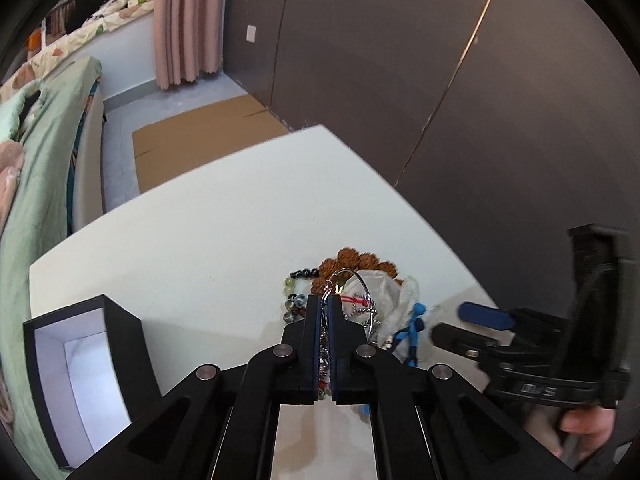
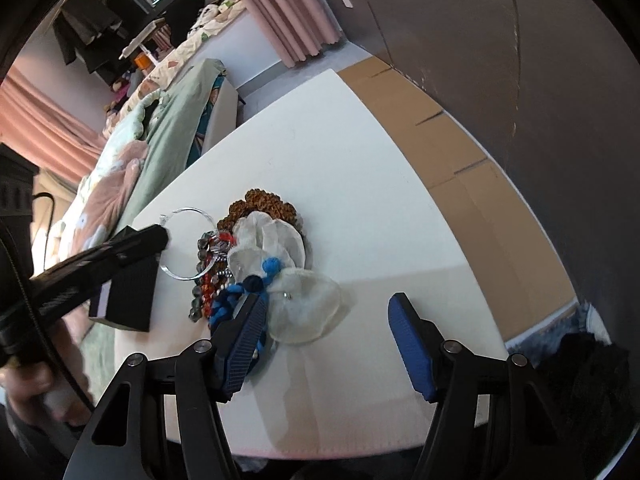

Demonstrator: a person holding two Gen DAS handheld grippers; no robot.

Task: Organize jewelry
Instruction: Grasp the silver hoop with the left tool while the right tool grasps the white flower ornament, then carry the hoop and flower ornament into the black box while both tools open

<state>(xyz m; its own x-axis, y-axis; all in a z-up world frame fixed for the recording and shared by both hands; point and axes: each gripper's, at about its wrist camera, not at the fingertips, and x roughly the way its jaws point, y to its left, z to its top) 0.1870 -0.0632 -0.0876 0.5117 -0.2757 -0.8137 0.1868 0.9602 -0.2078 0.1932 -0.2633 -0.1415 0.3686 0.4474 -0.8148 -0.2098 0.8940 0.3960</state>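
Your left tool (image 1: 327,308) is clamped on the thin silver hoop (image 2: 188,242), which rises above the near-left side of the jewelry pile (image 2: 256,264) on the white worktop (image 2: 360,200). Take that pile as your landmark: brown bead bracelet (image 2: 260,202) at its far edge, translucent pouches (image 2: 304,312) on its right, blue cord (image 2: 240,300) at its near side. Your right tool (image 2: 328,312) stands with its fingers apart just over the pile's near-right side, left finger (image 2: 244,332) beside the blue cord, touching nothing clearly. The open black box (image 1: 80,360) sits well left of the pile.
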